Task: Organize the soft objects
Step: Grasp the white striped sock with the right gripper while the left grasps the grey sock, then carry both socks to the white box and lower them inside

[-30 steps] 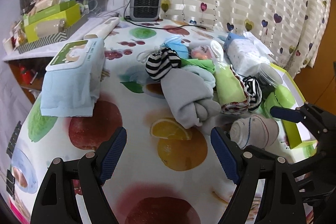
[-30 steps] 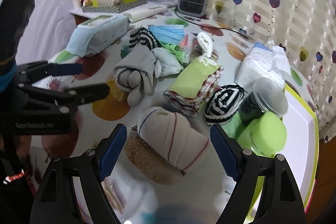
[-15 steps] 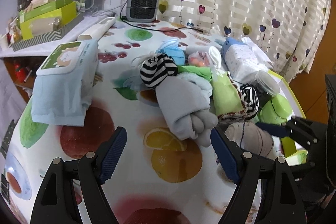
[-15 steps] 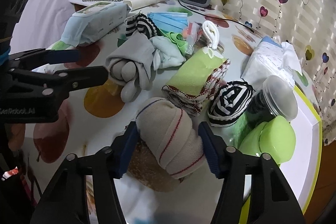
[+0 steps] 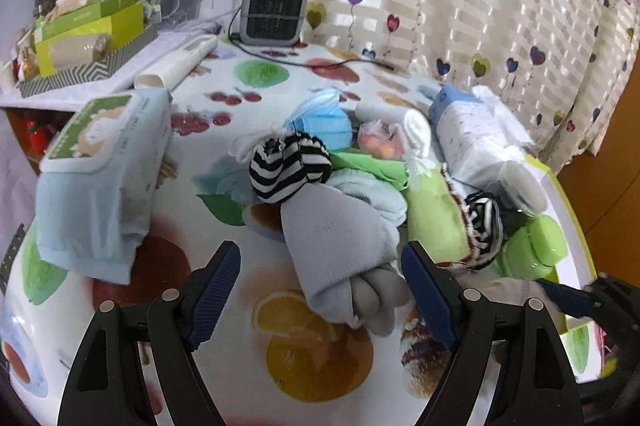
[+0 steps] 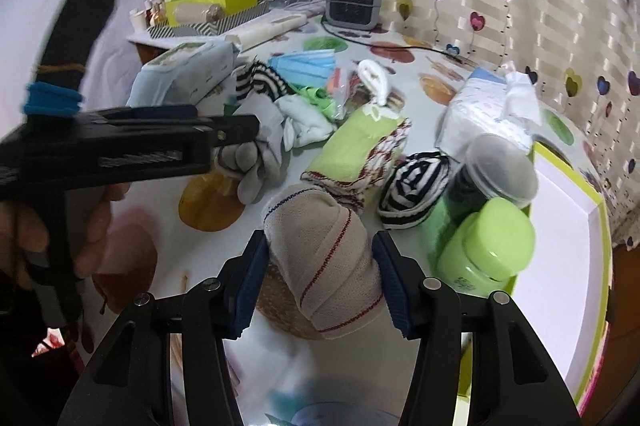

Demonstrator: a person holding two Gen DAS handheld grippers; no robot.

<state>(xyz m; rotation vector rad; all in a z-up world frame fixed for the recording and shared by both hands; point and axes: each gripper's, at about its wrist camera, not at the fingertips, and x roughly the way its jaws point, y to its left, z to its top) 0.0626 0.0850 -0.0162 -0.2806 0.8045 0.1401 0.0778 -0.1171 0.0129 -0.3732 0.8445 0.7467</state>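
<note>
The right tongs [image 6: 320, 278] are clamping one beige sock roll [image 6: 324, 258]; the left tongs [image 5: 320, 290] are gaping empty before one grey roll [image 5: 340, 246], two striped rolls [image 5: 290, 168] lying beyond.

Right gripper [image 6: 320, 274]: pads pressed on beige rolled sock [image 6: 324, 258]
Left gripper [image 6: 224, 124]: by grey sock roll [image 6: 256, 162]
Striped sock ball [image 6: 414, 188]: beside green jar [image 6: 486, 246]

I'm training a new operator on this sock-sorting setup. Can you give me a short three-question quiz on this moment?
1. True or false: the right gripper is shut on the beige sock roll.
2. What lies between the open fingers of the left gripper? A) grey sock bundle B) wipes pack
3. What colour is the lid of the bottle beside the beige sock roll?

Key: 1 true; 2 A; 3 green.
</note>
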